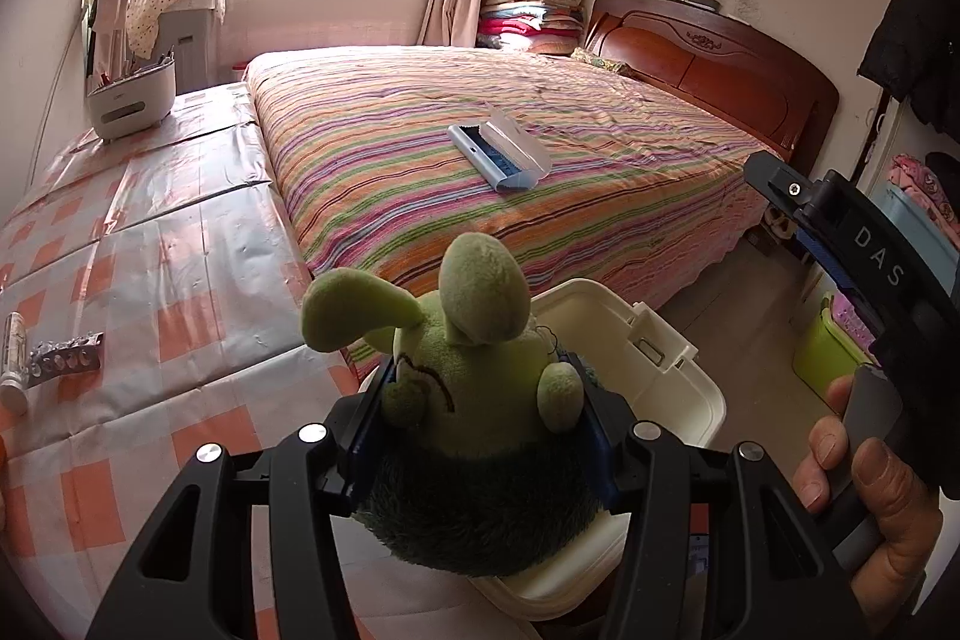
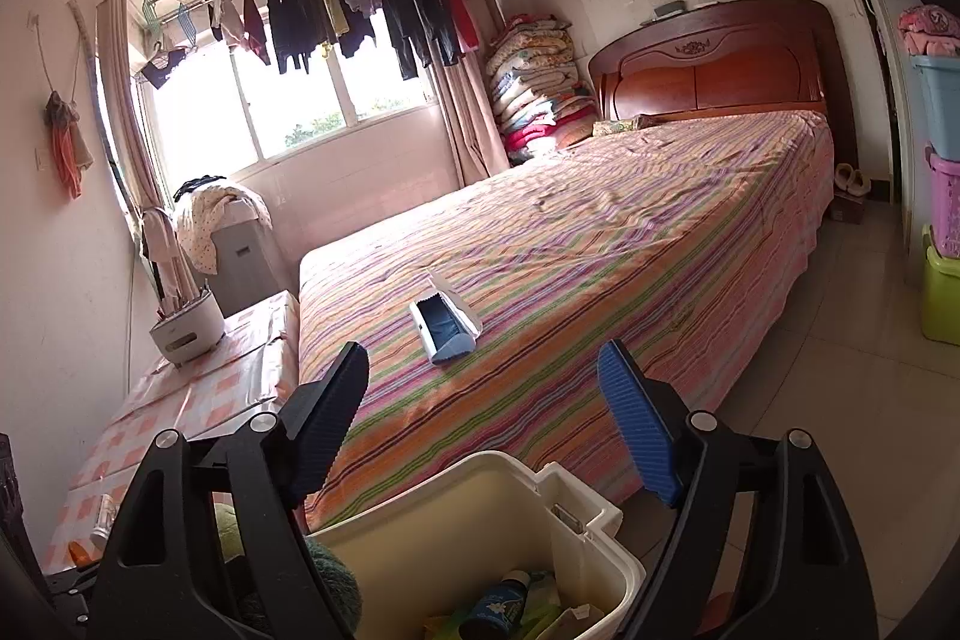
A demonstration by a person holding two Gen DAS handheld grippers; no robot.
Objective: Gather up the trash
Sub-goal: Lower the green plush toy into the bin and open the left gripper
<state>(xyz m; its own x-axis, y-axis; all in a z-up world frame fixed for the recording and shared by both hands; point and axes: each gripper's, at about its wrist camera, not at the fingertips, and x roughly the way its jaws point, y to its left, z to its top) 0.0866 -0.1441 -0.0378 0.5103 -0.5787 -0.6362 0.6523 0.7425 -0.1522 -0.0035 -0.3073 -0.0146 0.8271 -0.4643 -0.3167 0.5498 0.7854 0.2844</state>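
Left wrist view: blister pack (image 1: 65, 358) lies far left on the checked worktop (image 1: 180, 280), and the left tongs (image 1: 480, 436) are clenched on the green plush toy (image 1: 474, 388), right over the white bin (image 1: 672, 400). Best move, I'd say: centre it above the opening, lower, then let go. Right tongs (image 2: 486, 430) stand released, empty, over that bin, blue-white box (image 2: 447, 325) ahead on the bed (image 2: 630, 232).

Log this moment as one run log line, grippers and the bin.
left gripper: shut on green plush toy, over bin | right gripper: open, empty | cream plastic bin: lid open, trash inside | silver blister pack: on checked cloth
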